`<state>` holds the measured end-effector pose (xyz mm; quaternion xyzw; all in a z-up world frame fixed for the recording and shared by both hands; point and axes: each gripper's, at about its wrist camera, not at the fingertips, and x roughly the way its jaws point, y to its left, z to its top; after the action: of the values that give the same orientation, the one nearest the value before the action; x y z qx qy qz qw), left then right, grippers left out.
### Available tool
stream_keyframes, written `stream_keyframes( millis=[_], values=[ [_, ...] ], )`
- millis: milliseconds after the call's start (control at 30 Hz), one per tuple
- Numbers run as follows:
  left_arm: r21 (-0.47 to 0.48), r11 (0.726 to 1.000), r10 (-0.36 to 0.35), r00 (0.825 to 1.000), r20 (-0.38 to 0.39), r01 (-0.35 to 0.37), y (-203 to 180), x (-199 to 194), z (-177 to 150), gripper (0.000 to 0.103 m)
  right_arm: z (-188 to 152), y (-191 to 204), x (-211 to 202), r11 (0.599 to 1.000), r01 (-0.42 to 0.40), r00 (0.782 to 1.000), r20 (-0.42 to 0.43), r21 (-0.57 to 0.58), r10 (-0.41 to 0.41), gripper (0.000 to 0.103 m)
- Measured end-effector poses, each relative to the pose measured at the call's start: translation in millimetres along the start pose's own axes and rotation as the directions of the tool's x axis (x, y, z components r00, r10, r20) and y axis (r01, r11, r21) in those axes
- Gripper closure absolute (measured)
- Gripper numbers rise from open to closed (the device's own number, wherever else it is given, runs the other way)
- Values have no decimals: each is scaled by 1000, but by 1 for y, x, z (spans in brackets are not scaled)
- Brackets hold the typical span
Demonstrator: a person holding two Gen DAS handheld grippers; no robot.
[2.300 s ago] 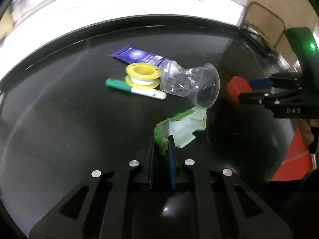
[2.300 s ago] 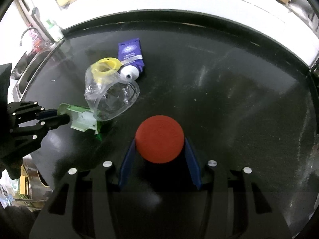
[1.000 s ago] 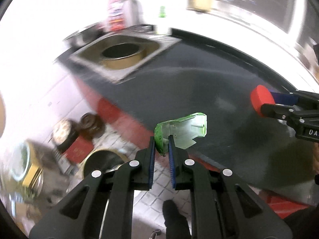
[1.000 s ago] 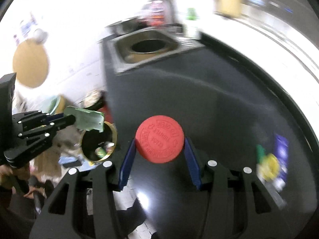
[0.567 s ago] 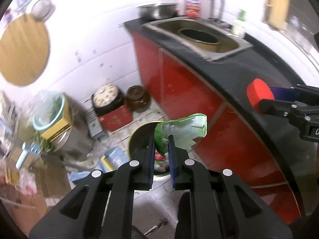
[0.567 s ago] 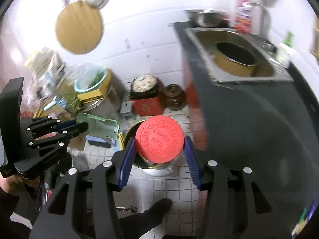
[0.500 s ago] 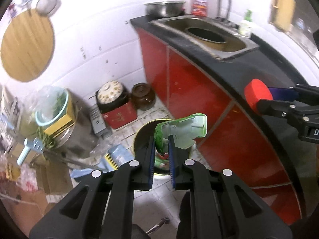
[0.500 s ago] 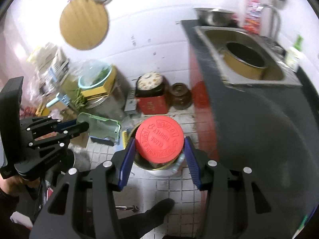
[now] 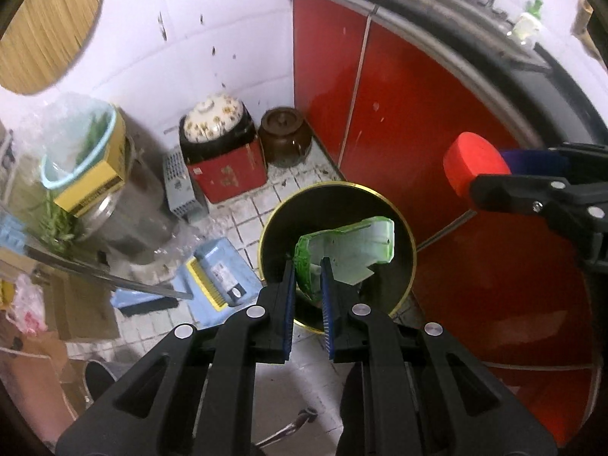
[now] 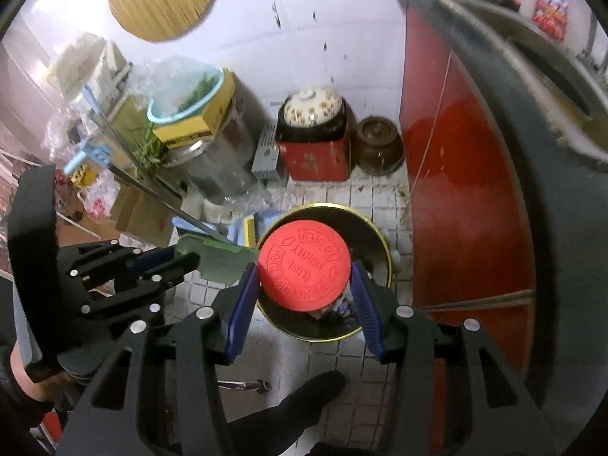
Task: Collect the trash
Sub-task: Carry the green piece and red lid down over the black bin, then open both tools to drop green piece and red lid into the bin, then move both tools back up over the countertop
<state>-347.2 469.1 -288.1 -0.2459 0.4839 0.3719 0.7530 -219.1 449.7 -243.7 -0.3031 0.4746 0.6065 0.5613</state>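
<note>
My left gripper (image 9: 307,266) is shut on a green and white plastic piece (image 9: 353,250), held over the mouth of a round black bin with a gold rim (image 9: 395,212) on the tiled floor. My right gripper (image 10: 304,266) is shut on a red round lid (image 10: 304,269) with raised lettering, also above the bin (image 10: 374,235). In the left wrist view the right gripper (image 9: 490,174) comes in from the right with the red lid (image 9: 471,159). The right wrist view shows the left gripper (image 10: 190,256) at the left, holding the green piece (image 10: 224,258).
Red cabinet doors (image 9: 399,87) under a black counter (image 9: 494,49) stand right of the bin. Behind it sit a red box with a flowered pot (image 9: 220,140), a brown jar (image 9: 283,136), a blue dustpan (image 9: 224,277) and a steel drum (image 10: 212,167). A dark shoe (image 10: 300,399) is below.
Both grippers swung off the black counter and sank toward the floor. The bin has grown larger and now lies directly under both held items. Grips are unchanged.
</note>
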Motion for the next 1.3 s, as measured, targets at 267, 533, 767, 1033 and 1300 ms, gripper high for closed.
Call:
stream_keyframes(
  millis=[267,533,767,1033,1300],
  values=[
    [15,1000,-3,997,-71,4,-1,73,-8,91,0,-23,77,1000,2,997,-76,23,0,54],
    [6,1000,-15,997,-78,15,-4,96,-5,91,5,-35,103,1000,-5,996,-89,28,7,54],
    [6,1000,8,999,-34,-7,1,92,-5,26,10,-40,96,1000,6,997,-79,30,-4,23],
    [1,1000,10,1000,-16,-9,-4,72,-1,26,13,-33,63,1000,-4,999,-42,16,4,23],
    [28,999,14,999,29,-15,-27,7,5,26,7,-31,-27,998,-9,999,48,58,7,23]
  ],
)
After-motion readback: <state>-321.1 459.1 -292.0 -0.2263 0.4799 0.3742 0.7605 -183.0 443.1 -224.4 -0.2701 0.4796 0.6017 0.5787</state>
